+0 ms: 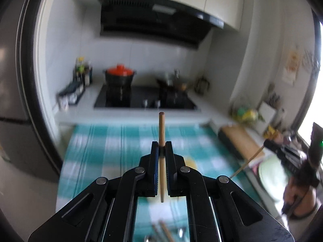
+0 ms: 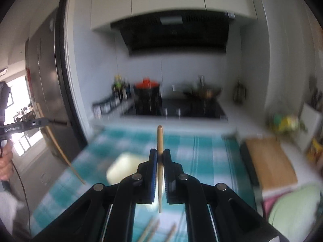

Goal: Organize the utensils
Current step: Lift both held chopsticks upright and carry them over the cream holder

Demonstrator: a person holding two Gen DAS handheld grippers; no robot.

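Wooden chopsticks are the held items: the left gripper (image 1: 161,144) is clamped on one chopstick (image 1: 161,129), which stands nearly upright between its blue-edged pads, thick end up and thin tip hanging below the jaws. The right gripper (image 2: 160,152) is clamped the same way on a paler second chopstick (image 2: 160,139), also upright. Both are held above a teal-and-white checked cloth (image 1: 105,143) spread over the near counter. At the bottom of the right wrist view, blurred chopsticks (image 2: 150,230) lie on the cloth. On the far side sits a black hob (image 1: 141,99) bearing a black pot with an orange lid (image 1: 120,74) on the left and a dark wok (image 1: 168,82) on the right, under a black extractor hood (image 1: 153,18). A wooden cutting board (image 2: 270,161) lies to the right of the cloth.
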